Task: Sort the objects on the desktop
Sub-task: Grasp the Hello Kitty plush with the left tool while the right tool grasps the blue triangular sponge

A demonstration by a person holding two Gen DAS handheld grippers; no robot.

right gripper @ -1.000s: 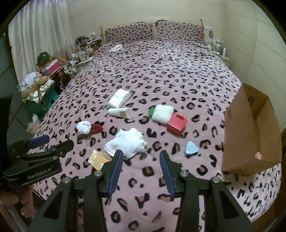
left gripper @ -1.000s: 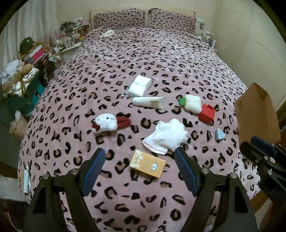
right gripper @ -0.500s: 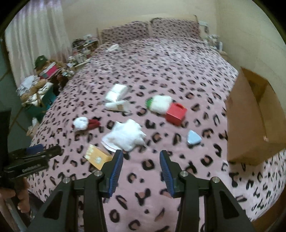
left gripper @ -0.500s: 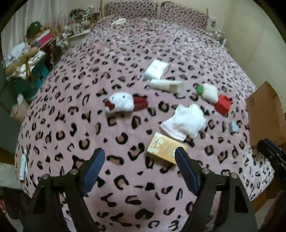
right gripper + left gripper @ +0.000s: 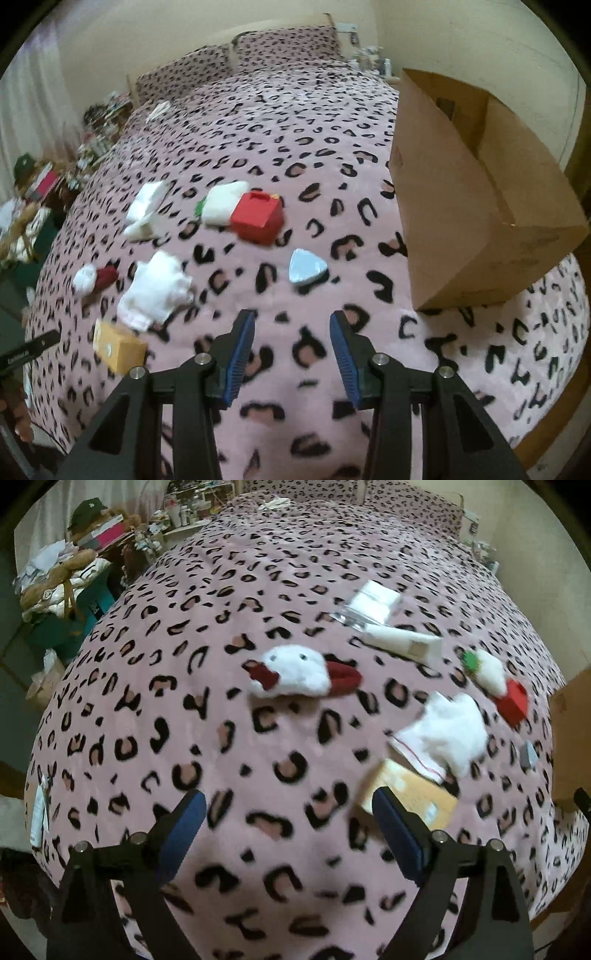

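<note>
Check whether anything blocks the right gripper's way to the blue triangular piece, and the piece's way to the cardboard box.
Nothing visible does. Only bare bedspread lies between the open right gripper and the blue triangular piece, and between that piece and the cardboard box. The red box sits off to the side.

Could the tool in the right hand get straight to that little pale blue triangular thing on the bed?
Probably yes. The pale blue triangular object lies alone on the leopard-print bedspread, just ahead of the right tool, whose jaws are empty.

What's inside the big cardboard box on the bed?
The cardboard box stands open-topped on the leopard-print blanket. Only its bare brown inner walls show; its near wall hides the bottom, so any contents cannot be seen.
</note>
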